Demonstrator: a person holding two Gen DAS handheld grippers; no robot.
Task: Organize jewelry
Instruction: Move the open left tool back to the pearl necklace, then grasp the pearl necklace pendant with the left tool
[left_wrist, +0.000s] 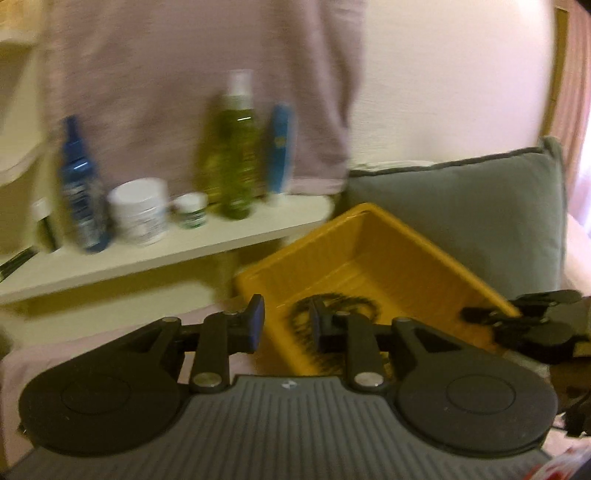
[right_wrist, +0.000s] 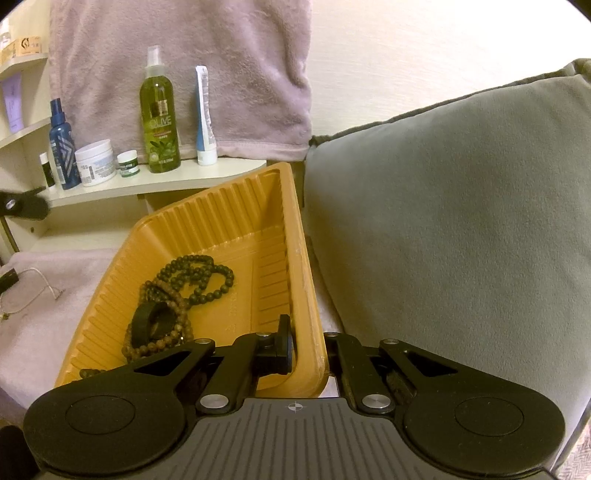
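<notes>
An orange ribbed tray (right_wrist: 221, 221) lies on a pink blanket, tilted against a grey cushion. Inside it are a dark green bead strand (right_wrist: 207, 273), a brown bead strand (right_wrist: 166, 332) and a black ring-shaped band (right_wrist: 146, 321). My right gripper (right_wrist: 308, 347) is shut on the tray's near right wall, one finger inside and one outside. In the blurred left wrist view, my left gripper (left_wrist: 286, 319) hovers over the tray's near left corner (left_wrist: 258, 280). Its jaws stand apart with nothing gripped, and the beads (left_wrist: 332, 306) lie just beyond them. The right gripper (left_wrist: 517, 321) shows at the tray's far corner.
A white shelf (right_wrist: 166, 181) behind the tray carries a green spray bottle (right_wrist: 159, 122), a blue bottle (right_wrist: 61, 147), a white tube (right_wrist: 205, 118) and two jars. A pink towel (right_wrist: 184, 66) hangs above. The grey cushion (right_wrist: 461, 229) fills the right. A thin cord (right_wrist: 37, 288) lies on the blanket (right_wrist: 55, 332).
</notes>
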